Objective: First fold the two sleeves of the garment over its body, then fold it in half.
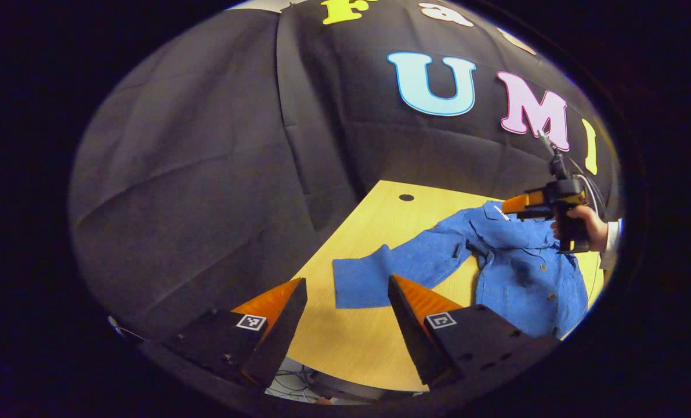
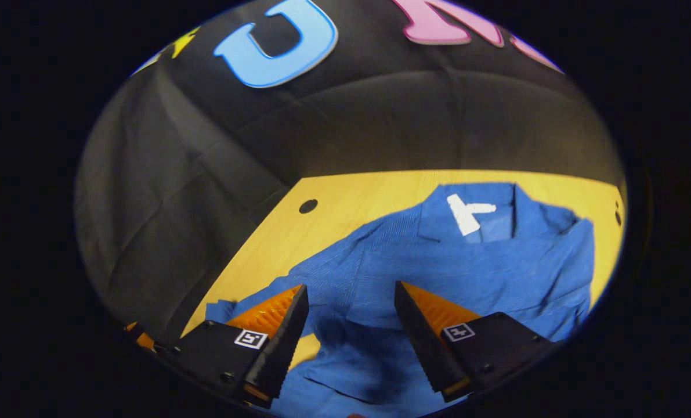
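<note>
A blue button-up shirt [image 1: 519, 273] lies on the yellow wooden table [image 1: 357, 342], one sleeve [image 1: 374, 276] stretched out toward the table's left side. My left gripper [image 1: 348, 281] hangs open above the table, the sleeve's cuff lying just beyond its tips. Farther off in the left gripper view, a hand holds the right gripper [image 1: 545, 203] above the shirt's collar end. In the right gripper view the shirt [image 2: 438, 261] spreads below, its collar with a white tag [image 2: 467, 213] at the far side. My right gripper [image 2: 351, 287] is open above the shirt's body, holding nothing.
The black cloth wall [image 1: 217, 174] closes in the table's far and left sides. A small dark hole [image 1: 406, 197] marks the table's far corner, with bare wood around the sleeve. Cables [image 1: 290, 383] show below the table's near edge.
</note>
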Action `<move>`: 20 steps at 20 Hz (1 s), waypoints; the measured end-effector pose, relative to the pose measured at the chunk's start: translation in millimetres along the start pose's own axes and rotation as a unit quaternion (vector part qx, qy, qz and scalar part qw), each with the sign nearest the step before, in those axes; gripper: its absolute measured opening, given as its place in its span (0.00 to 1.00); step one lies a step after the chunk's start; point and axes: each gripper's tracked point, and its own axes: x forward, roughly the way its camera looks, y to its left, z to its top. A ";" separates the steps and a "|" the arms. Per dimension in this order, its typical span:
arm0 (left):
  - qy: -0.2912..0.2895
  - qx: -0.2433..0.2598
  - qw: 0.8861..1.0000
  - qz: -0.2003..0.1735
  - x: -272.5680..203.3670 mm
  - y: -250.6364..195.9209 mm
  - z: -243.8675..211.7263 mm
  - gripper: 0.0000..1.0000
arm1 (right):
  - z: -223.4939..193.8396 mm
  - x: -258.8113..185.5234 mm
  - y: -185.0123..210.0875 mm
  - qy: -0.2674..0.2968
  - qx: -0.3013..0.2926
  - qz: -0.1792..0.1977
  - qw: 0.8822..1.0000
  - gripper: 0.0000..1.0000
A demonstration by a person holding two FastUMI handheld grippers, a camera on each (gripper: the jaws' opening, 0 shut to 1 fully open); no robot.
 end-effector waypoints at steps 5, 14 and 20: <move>0.059 -0.034 0.998 -0.003 67.3 0.8 -9.2 0.83 | 28.2 -141.8 -22.0 -0.048 -0.051 0.013 0.997 0.94; 0.179 -0.050 0.982 -0.032 133.2 5.1 -67.0 0.83 | 12.1 -292.9 -122.6 -0.074 0.040 -0.112 0.990 0.94; 0.179 0.011 0.983 -0.038 146.4 -1.8 -58.7 0.65 | 16.3 -299.2 -119.1 -0.091 0.073 -0.113 0.987 0.94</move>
